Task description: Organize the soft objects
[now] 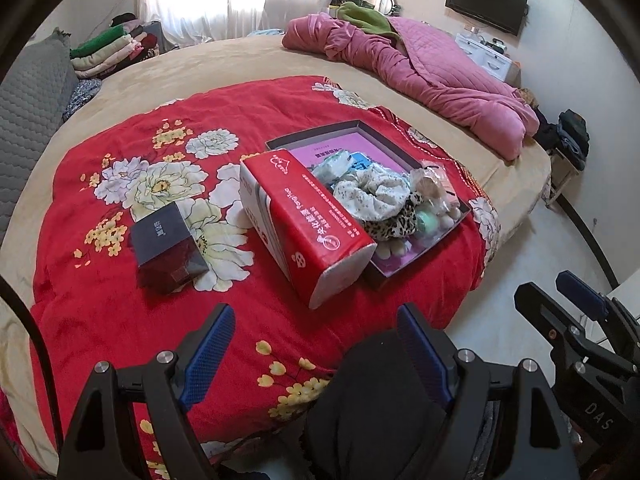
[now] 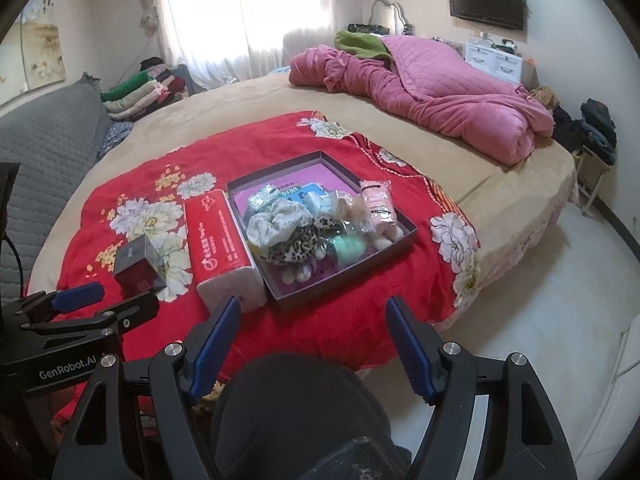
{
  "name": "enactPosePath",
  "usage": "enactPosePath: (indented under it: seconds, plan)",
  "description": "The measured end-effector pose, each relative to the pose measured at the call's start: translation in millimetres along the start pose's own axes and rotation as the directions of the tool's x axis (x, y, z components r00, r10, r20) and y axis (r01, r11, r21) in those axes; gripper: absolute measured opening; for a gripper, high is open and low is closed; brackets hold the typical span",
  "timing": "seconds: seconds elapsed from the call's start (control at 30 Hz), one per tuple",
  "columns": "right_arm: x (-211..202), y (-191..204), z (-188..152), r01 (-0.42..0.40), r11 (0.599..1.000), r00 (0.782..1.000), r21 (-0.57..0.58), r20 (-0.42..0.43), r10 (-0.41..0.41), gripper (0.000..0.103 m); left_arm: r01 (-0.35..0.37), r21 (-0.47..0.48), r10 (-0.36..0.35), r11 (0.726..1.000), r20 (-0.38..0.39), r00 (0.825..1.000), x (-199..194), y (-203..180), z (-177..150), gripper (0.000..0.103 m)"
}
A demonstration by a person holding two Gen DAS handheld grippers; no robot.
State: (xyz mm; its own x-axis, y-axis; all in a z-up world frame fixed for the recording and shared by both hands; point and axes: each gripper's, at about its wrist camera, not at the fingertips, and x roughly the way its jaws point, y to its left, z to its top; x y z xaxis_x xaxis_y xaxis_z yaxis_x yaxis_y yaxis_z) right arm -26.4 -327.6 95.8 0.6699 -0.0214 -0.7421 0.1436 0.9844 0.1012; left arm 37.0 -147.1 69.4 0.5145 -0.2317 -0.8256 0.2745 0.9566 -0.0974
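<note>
Across both of my wrist views spreads a round bed (image 1: 256, 60) in a tan cover, the largest item I can list. On its far side lies a rumpled pink quilt (image 1: 420, 68) with a green cloth (image 2: 360, 44) at its head. Nearer me, a red floral blanket (image 1: 120, 208) covers the bed's front part, and every task item sits on it.

Item: shallow dark tray box (image 2: 404, 240), open-topped, purple inside. It holds the soft objects in a heap: a pale floral scrunchie (image 2: 276, 220), a leopard-print scrunchie (image 2: 294, 248) touching it on the near side, a mint-green puff (image 2: 350, 248) just beside that, a pink packet (image 2: 378, 200) propped at the far right wall, and small wrapped pieces I cannot identify.

Item: red tissue pack (image 1: 308, 232), lying lengthwise, pressed against the tray's left wall.

Item: small dark box (image 1: 170, 252), standing apart to the left of the tissue pack.

Item: left gripper (image 1: 316, 348), low over the blanket's near edge, blue pads spread apart, nothing between them; a black rounded shape sits under its right finger.

Item: right gripper (image 2: 314, 328), to the right of the first, pads likewise spread and empty, pointing toward the tray's near wall.
</note>
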Motion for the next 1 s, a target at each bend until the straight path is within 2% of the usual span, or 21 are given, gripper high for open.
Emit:
enactPosePath:
  seconds: [0.17,0.37,1.0]
  plan:
    - [1,2,-5,-0.011,1.0,1.0,-0.004,0.006,0.011,0.076,-0.019,-0.035,0.019,0.999,0.002,1.0,0,6,-7,0.082]
    - [7,-1,-10,0.013,1.0,1.0,-0.004,0.005,-0.013,0.076,-0.039,-0.049,0.039,0.998,0.005,0.999,0,11,-12,0.082]
    - [13,-8,-12,0.005,1.0,1.0,0.012,-0.014,-0.005,0.076,-0.052,-0.022,0.052,0.998,-0.001,0.999,5,1,-12,0.082]
